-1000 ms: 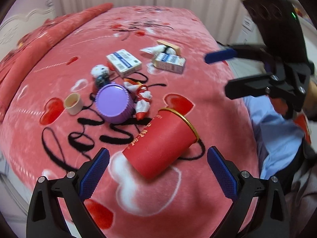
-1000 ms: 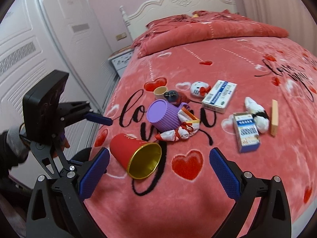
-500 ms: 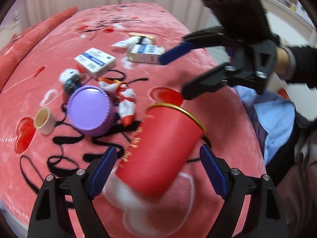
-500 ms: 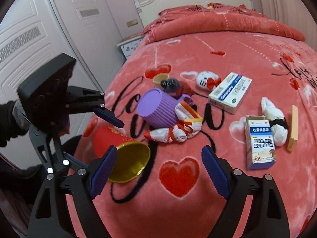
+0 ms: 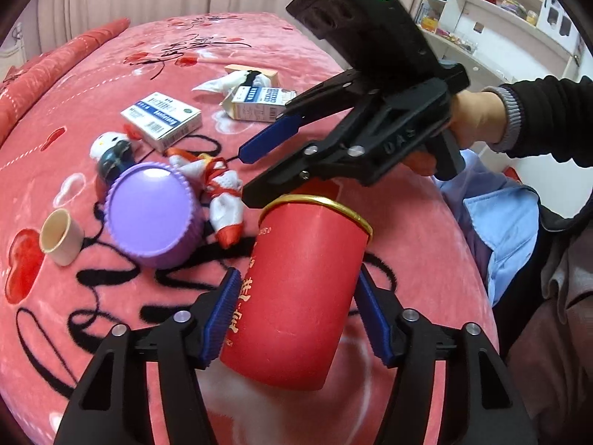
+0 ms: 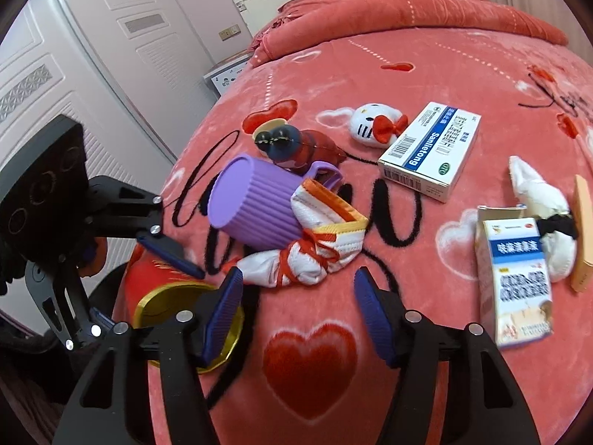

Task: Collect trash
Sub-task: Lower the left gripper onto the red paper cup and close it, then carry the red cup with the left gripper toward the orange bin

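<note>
A red paper cup [image 5: 300,296] with a gold rim [image 6: 148,300] lies tilted on the pink blanket near the bed's edge. My left gripper [image 5: 298,315] is closing on it, and both blue pads touch its sides. A crumpled white wrapper with red and orange trim [image 6: 311,256] leans against a purple mug [image 6: 255,207] lying on its side. My right gripper [image 6: 298,315] is closing just in front of that wrapper, whose lower edge sits between the fingertips without touching the pads. In the left wrist view the right gripper [image 5: 246,178] hovers over the wrapper [image 5: 222,200].
Two medicine boxes [image 6: 430,148] [image 6: 515,274], a tied white tissue wad [image 6: 541,200], a tan block [image 6: 582,230], a cat plush [image 6: 370,126], a dark toy figure [image 6: 281,144] and a small beige cup [image 5: 61,237] lie on the bed. A person's blue shirt [image 5: 504,230] is beside the bed's edge.
Both grippers came down and forward and their jaws narrowed. The left one closed in around the red cup. The right one moved in over the wrapper beside the purple mug.
</note>
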